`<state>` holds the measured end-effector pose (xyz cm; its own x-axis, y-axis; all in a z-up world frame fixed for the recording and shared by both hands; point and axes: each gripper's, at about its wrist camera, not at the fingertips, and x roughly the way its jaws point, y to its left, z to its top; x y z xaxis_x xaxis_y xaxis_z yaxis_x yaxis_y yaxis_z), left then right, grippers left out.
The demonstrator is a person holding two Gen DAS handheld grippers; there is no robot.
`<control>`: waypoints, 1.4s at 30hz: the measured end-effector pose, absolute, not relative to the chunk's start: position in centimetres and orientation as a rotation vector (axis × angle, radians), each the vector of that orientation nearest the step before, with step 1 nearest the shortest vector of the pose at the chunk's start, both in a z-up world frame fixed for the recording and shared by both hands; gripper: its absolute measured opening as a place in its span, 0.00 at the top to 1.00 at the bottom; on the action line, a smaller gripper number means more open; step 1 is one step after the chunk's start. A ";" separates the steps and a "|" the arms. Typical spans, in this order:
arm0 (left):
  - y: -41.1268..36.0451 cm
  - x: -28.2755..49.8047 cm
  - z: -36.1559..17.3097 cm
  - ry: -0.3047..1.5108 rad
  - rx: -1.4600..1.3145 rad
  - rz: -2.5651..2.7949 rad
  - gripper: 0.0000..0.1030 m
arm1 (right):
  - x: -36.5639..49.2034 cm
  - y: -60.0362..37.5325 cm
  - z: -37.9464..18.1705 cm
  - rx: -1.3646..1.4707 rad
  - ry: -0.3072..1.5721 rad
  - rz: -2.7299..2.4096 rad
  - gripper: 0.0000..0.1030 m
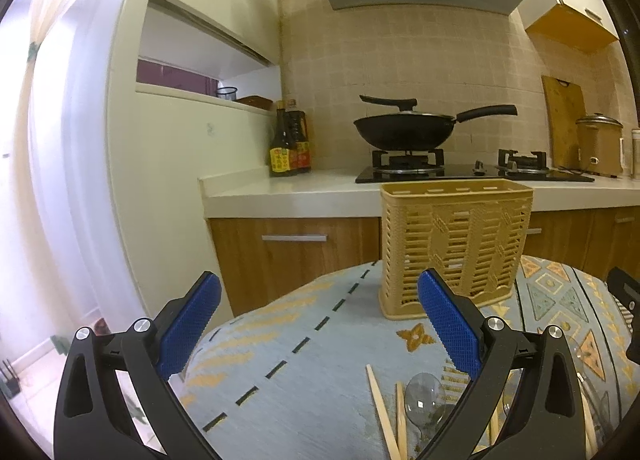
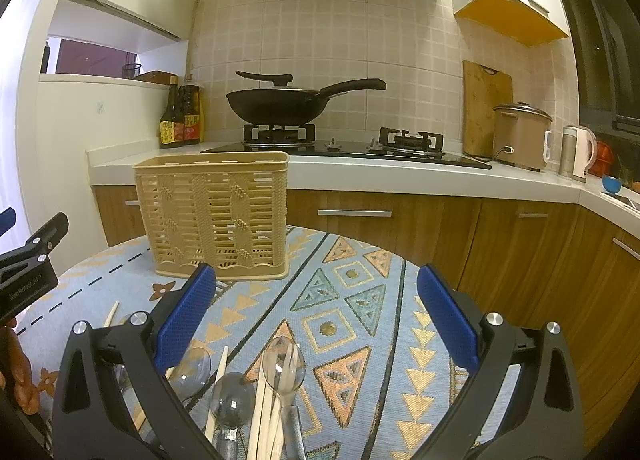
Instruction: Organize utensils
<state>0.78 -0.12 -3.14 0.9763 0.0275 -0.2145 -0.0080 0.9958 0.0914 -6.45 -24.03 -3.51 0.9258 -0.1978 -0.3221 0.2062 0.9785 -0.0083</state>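
A tan slotted plastic utensil basket (image 1: 456, 248) (image 2: 214, 215) stands upright on the patterned tablecloth (image 1: 304, 372) (image 2: 360, 324). Metal spoons (image 2: 284, 368) (image 1: 424, 396) and wooden chopsticks (image 2: 264, 420) (image 1: 384, 416) lie loose on the cloth near the front edge. My left gripper (image 1: 320, 300) is open and empty, held above the cloth left of the basket. My right gripper (image 2: 316, 292) is open and empty, above the spoons and chopsticks, in front of the basket. The left gripper's body shows at the left edge of the right wrist view (image 2: 28, 260).
Behind the table runs a kitchen counter (image 2: 400, 175) with a black wok (image 2: 280, 103) on a gas hob, sauce bottles (image 2: 180, 115), a cutting board (image 2: 486, 107), a rice cooker (image 2: 520, 135) and a kettle (image 2: 580, 151). Wooden cabinets (image 2: 400, 227) stand below.
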 end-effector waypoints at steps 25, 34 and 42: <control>-0.4 1.5 -4.0 0.262 0.097 -0.007 0.07 | -6.3 -23.8 -3.6 0.015 0.334 -0.204 0.07; 1.3 2.3 -3.2 0.324 0.030 -0.045 0.07 | -5.7 -24.4 -3.5 0.023 0.365 -0.230 0.07; 4.5 7.0 -3.7 0.778 0.024 -0.248 0.12 | -2.2 -27.1 -4.7 0.098 0.731 -0.139 0.25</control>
<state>7.03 4.53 -3.74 0.6850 -0.2127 -0.6968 0.2305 0.9706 -0.0698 -2.23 -27.07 -4.73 0.7360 -0.0923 -0.6706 0.1604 0.9862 0.0403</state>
